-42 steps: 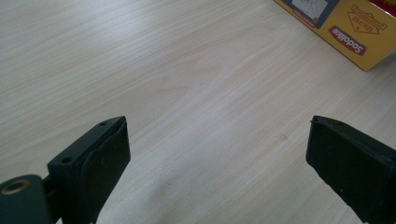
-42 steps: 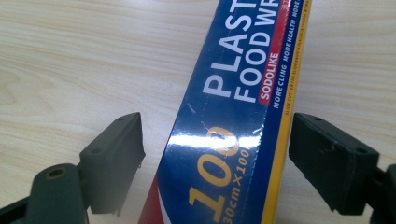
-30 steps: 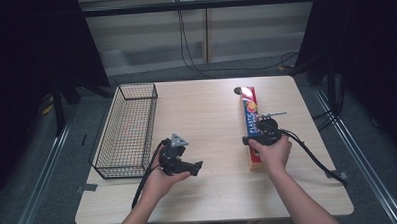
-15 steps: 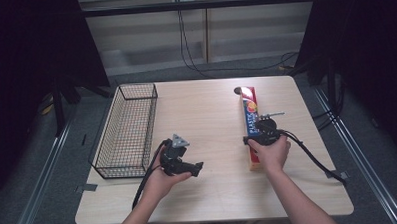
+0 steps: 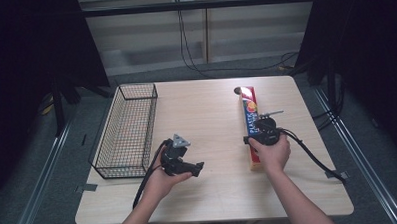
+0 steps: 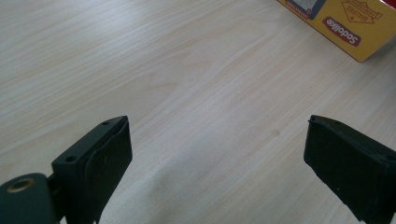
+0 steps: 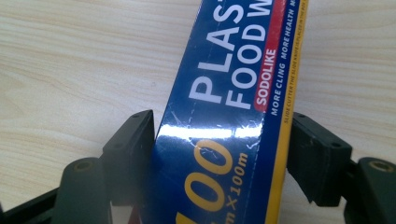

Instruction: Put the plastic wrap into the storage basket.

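My right tool [image 5: 263, 131] sits over the near half of the plastic wrap box [image 5: 249, 110], its jaws straddling the box across its width; they have just been closing, and both pads now look to touch the box sides. The box lies flat on the surface [image 5: 212, 121] with its long axis running away from me, so any lift pivots on this cross-wise pinch. It is glossy printed cardboard, long and square-edged. My left tool [image 5: 180, 160] hangs spread and empty over pale wood grain, well left of the box. The wire basket [image 5: 129, 129] stands farther left.
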Available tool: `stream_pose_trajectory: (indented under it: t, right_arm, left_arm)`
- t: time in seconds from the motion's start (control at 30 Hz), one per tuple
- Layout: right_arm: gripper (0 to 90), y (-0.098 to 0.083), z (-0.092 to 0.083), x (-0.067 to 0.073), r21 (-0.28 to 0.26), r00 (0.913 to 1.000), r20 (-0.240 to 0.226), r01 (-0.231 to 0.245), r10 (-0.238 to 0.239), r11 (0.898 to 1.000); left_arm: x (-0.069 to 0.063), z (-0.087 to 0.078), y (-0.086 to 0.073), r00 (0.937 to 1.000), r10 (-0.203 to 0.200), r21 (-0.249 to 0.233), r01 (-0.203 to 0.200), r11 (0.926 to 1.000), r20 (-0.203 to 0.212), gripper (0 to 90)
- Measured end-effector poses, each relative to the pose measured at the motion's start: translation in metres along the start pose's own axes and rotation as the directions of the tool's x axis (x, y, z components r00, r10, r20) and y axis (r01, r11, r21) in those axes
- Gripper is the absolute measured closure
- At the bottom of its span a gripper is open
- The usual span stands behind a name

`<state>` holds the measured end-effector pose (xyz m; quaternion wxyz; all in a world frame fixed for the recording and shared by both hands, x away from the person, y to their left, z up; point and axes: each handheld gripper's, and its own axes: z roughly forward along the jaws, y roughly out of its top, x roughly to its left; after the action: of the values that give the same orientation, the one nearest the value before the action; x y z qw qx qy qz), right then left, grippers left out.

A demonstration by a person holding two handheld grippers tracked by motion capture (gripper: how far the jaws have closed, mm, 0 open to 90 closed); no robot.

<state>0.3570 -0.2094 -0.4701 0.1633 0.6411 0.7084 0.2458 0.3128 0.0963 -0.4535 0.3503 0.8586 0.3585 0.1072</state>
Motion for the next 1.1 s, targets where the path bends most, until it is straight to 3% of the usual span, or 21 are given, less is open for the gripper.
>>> stream_pose_trajectory:
  t: [0.17,0.23,0.33,0.4,0.43,0.6,1.1]
  right_arm:
    - [30.3,-0.001,0.000,0.000,-0.008,0.9999,0.004,-0.014,0.014,1.000]
    - [33.8,-0.002,-0.002,0.000,-0.007,0.9987,0.015,-0.048,0.048,0.999]
    - [40.5,-0.003,-0.005,-0.002,-0.025,0.9975,0.046,-0.053,0.054,0.998]
    - [40.7,-0.003,-0.005,-0.002,-0.026,0.9971,0.036,-0.065,0.066,0.998]
    - [40.9,-0.003,-0.006,-0.003,-0.023,0.9974,0.032,-0.063,0.064,0.998]
    - [41.5,-0.004,-0.006,-0.005,-0.024,0.9989,0.030,-0.034,0.035,0.999]
    - [42.8,-0.004,-0.021,-0.018,-0.045,0.9984,-0.046,0.031,-0.033,0.998]
  left_arm:
    - [-0.001,0.000,0.000,1.0000,0.006,0.008,-0.006,0.9999,0.001,7.7]
    - [-0.001,0.000,0.000,1.0000,0.007,0.008,-0.007,0.9999,0.000,7.8]
    - [-0.002,0.000,0.000,1.0000,0.002,0.005,-0.002,1.0000,-0.001,7.9]
    - [-0.001,0.000,0.000,1.0000,0.006,0.004,-0.006,1.0000,-0.006,7.9]
    - [-0.002,0.001,0.000,0.9999,-0.012,-0.012,0.012,0.9999,-0.004,7.9]
    - [0.000,0.000,0.000,1.0000,0.002,-0.004,-0.002,1.0000,-0.002,8.0]
    - [0.000,0.001,0.001,1.0000,0.005,0.006,-0.005,1.0000,-0.007,8.0]
